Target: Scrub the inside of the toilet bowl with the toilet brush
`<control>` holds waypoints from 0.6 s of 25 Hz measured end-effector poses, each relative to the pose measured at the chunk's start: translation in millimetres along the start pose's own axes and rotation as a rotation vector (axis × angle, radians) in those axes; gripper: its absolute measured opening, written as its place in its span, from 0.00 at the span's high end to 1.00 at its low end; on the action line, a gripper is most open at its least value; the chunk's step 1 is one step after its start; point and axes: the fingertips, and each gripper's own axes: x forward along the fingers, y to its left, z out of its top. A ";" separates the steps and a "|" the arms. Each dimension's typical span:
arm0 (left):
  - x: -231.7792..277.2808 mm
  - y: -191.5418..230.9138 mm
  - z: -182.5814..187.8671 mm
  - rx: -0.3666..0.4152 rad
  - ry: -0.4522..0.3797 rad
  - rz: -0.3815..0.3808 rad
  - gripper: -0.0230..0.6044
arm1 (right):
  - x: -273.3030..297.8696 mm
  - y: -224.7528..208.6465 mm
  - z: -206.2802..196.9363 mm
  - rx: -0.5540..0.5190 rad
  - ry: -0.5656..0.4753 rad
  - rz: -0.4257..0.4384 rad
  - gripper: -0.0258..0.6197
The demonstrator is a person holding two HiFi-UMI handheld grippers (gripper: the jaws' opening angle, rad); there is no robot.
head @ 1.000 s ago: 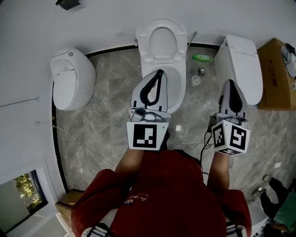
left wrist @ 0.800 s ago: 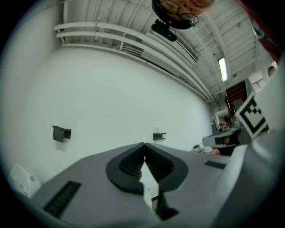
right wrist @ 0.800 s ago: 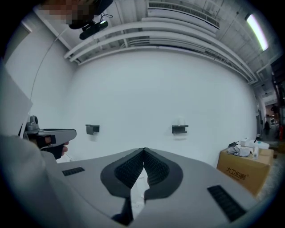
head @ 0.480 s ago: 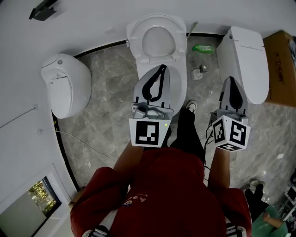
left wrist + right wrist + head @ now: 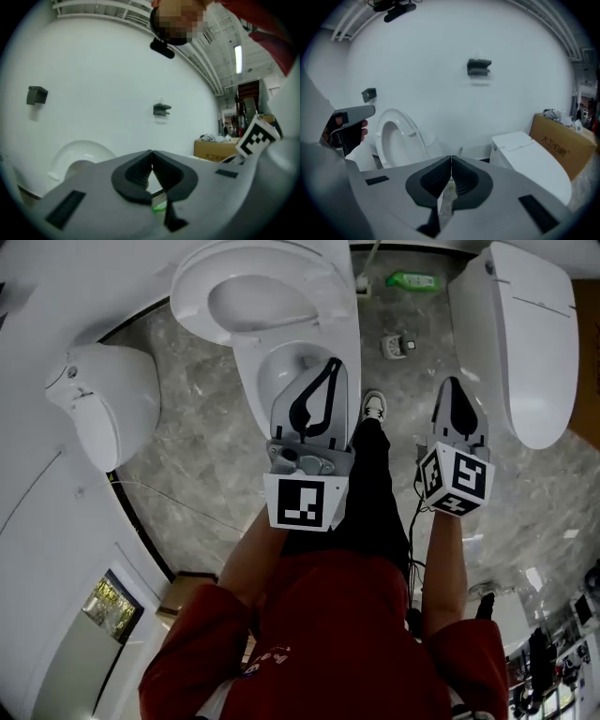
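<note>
over the open white ceramic toilet bowl hangs the left gripper, jaws pressed together with nothing between them. the right gripper, beside the person's black trouser leg, is likewise closed and empty. the thin-handled toilet brush stands at the wall just right of the toilet, untouched.

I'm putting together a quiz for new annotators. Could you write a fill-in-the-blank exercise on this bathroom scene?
1. The middle toilet's seat is ____ (raised or lowered).
2. The left gripper and the right gripper both have their jaws ____, holding nothing.
3. The bottle lying on the floor is ____ in colour.
4. In the head view, the left gripper hangs over the middle toilet's ____.

Missing words: raised; shut; green; bowl.
</note>
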 end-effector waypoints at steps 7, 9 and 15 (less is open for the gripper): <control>66.4 -24.3 -129.1 -0.053 0.146 -0.017 0.97 | 140.8 -24.7 -146.2 -0.020 0.309 0.093 0.80; 70.6 -28.2 -158.9 -0.063 0.188 -0.018 0.97 | 174.6 -27.2 -191.0 -0.040 0.418 0.113 0.70; 74.6 -29.2 -208.8 -0.083 0.268 0.011 0.97 | 244.1 -43.3 -263.1 -0.127 0.624 0.097 0.59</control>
